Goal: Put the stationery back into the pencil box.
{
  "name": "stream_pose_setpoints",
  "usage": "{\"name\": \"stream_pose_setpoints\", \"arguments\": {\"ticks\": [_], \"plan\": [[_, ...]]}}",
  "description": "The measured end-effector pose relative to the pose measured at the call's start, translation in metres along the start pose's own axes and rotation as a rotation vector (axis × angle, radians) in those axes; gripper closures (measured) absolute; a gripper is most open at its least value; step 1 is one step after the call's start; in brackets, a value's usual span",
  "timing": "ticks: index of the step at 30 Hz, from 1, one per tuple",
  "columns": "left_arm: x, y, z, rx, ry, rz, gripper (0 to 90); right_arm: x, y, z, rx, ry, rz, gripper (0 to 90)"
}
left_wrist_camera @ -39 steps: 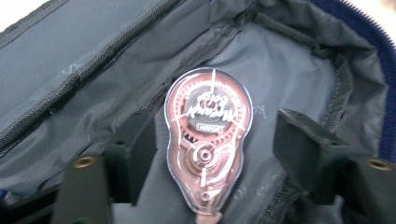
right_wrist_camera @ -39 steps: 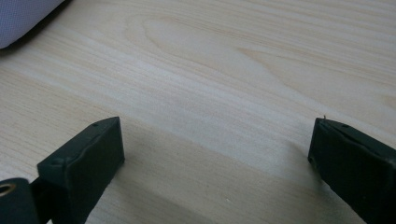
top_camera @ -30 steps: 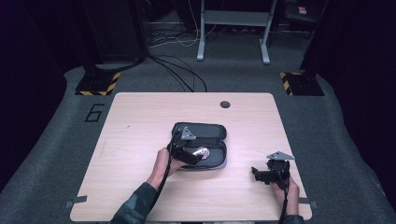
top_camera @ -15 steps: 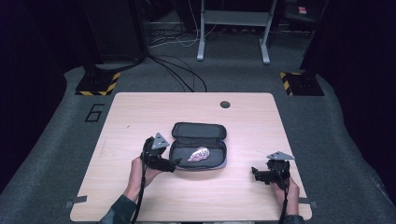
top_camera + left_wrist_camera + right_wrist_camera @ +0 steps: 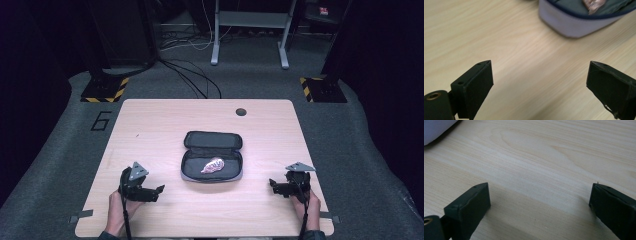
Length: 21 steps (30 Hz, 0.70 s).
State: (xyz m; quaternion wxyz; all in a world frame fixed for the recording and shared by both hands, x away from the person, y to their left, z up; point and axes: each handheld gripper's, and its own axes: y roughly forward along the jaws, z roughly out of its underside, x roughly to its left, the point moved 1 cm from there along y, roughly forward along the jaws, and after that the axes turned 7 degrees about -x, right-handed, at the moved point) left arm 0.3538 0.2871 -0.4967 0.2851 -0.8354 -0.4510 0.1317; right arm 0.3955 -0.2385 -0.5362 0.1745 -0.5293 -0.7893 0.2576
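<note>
An open dark zip case (image 5: pixel 212 155) lies in the middle of the wooden table (image 5: pixel 150 130), with a pink crinkled packet (image 5: pixel 212 165) inside its lower half. My left gripper (image 5: pixel 159 190) rests near the front left, well left of the case; its jaws have just been opening and hold nothing. In the left gripper view the gripper (image 5: pixel 539 82) stands open over bare wood, with the case's grey wall (image 5: pixel 574 25) and the packet (image 5: pixel 594 6) ahead. My right gripper (image 5: pixel 272 185) sits open at the front right, pointing toward the case. In its own view the gripper (image 5: pixel 539 207) is empty.
A round cable hole (image 5: pixel 241 111) marks the table's far edge. Bare wood lies on both sides of the case. Beyond the table are black cables (image 5: pixel 195 80), a metal stand (image 5: pixel 250 30) and yellow-black striped bases (image 5: pixel 105 92). A case corner (image 5: pixel 434 130) shows in the right gripper view.
My left gripper has pulled away from the case, moving left and toward the front edge, leaving the packet inside the case. The right gripper has stayed put.
</note>
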Motion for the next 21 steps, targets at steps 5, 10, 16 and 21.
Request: {"name": "stream_pose_setpoints", "arguments": {"ticks": [5,10,16,21], "plan": [[0.009,-0.004,0.024,0.029,-0.042,-0.033,5.9,0.000,0.000,0.000,-0.001,0.000,0.000,3.0],[0.018,-0.004,0.044,0.037,-0.101,-0.075,4.5,0.000,0.000,0.000,0.001,-0.001,-0.001,3.0],[0.026,-0.003,0.056,-0.003,-0.130,-0.121,2.6,0.000,0.000,0.000,0.001,-0.001,-0.001,2.9],[0.027,-0.003,0.055,0.010,-0.124,-0.107,1.0,0.000,0.000,0.000,0.001,-0.001,-0.001,2.9]]}}
